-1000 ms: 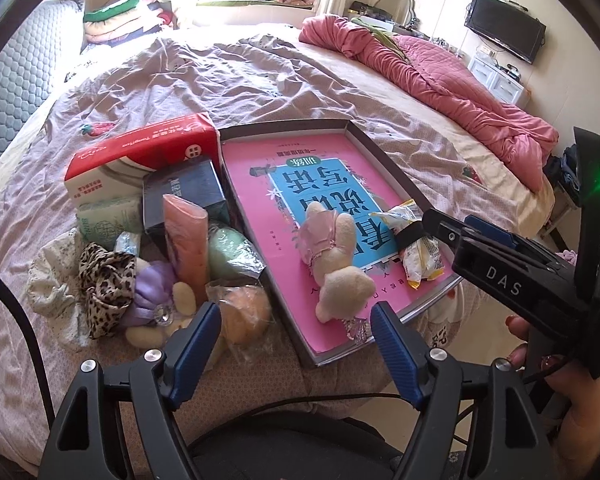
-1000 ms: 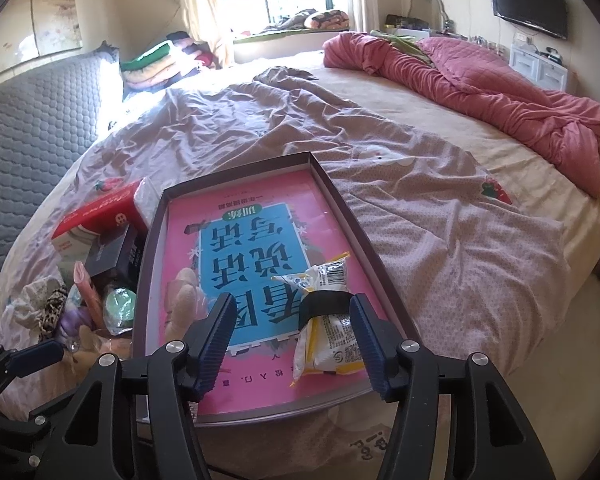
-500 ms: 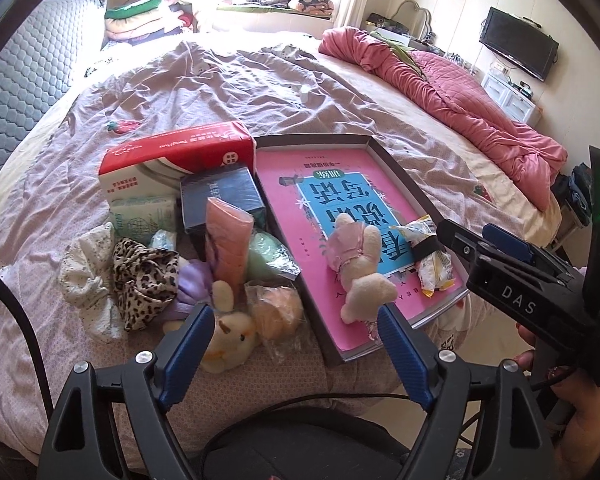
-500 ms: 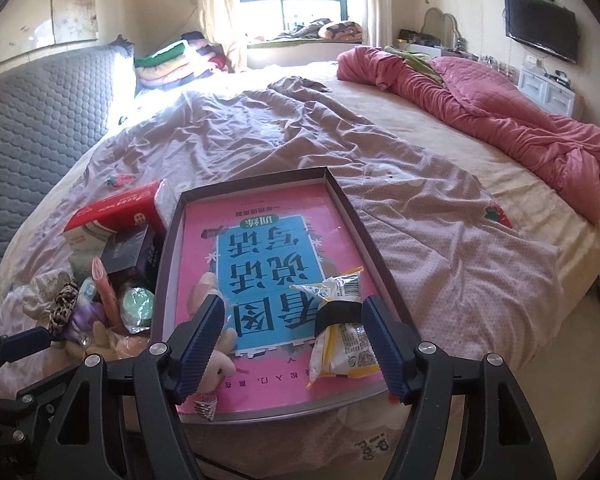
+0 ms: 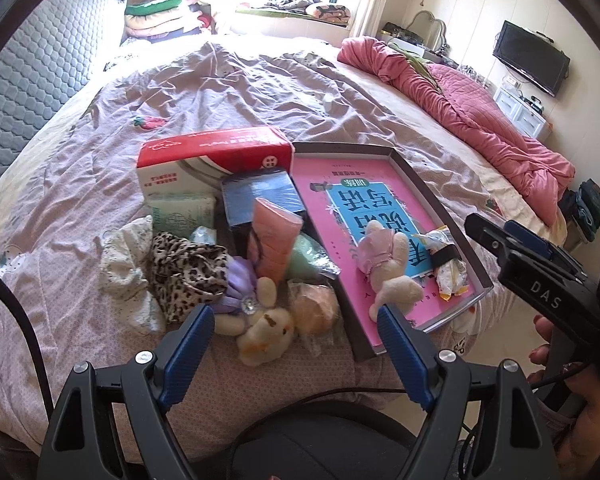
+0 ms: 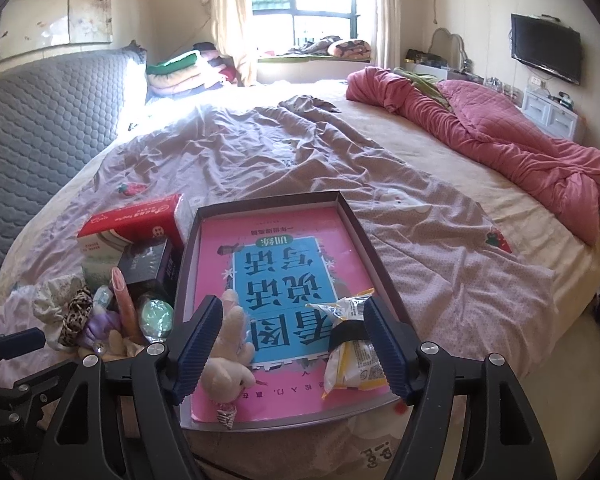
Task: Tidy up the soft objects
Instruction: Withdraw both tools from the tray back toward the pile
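A pink quilt (image 6: 500,136) was heaped along the far right side of the bed (image 6: 440,184), whose lilac sheet (image 5: 220,92) was rumpled, and a grey padded headboard (image 6: 40,120) was seen at the left. Folded blankets (image 6: 180,70) were stacked in the far corner under the window (image 6: 304,0), with cushions (image 6: 348,48) laid on the sill. A television (image 6: 546,48) was mounted on the right wall above white drawers (image 6: 552,114).
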Demonstrator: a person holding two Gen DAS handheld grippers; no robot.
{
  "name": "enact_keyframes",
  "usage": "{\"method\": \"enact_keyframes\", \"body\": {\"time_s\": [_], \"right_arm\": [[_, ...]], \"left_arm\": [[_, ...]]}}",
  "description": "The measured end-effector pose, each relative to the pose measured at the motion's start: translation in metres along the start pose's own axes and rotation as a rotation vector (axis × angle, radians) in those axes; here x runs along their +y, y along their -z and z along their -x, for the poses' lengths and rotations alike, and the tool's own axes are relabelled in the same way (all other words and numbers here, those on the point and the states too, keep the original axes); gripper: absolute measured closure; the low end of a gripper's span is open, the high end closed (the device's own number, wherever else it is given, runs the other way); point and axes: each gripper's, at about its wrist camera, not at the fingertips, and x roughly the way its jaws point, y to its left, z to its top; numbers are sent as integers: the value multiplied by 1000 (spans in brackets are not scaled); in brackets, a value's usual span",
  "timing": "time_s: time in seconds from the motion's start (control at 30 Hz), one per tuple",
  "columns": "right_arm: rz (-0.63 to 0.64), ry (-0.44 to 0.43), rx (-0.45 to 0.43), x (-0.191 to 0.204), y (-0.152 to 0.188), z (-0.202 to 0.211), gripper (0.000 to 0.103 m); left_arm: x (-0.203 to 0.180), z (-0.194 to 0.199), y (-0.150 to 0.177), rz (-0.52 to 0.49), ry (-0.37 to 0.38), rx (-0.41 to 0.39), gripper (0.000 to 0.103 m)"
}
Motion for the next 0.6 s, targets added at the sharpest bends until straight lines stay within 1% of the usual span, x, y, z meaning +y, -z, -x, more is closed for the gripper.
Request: {"method": "enact_keyframes", "body": {"time_s": [0.2, 0.3, 0.37, 0.6], "right_arm": [[25, -15, -15, 8, -2, 5, 28], [34, -37, -22, 13, -3, 8, 28], [41, -51, -26, 17, -3, 10, 25], [78, -96, -40, 33, -5, 16, 25]], "left_arm": [[20, 8, -2, 39, -18, -18, 20], [28, 11, -2, 50, -28, -23, 20], [33, 14, -2, 59, -33, -26, 20], [51, 21, -1, 91, -45, -38, 20]]}}
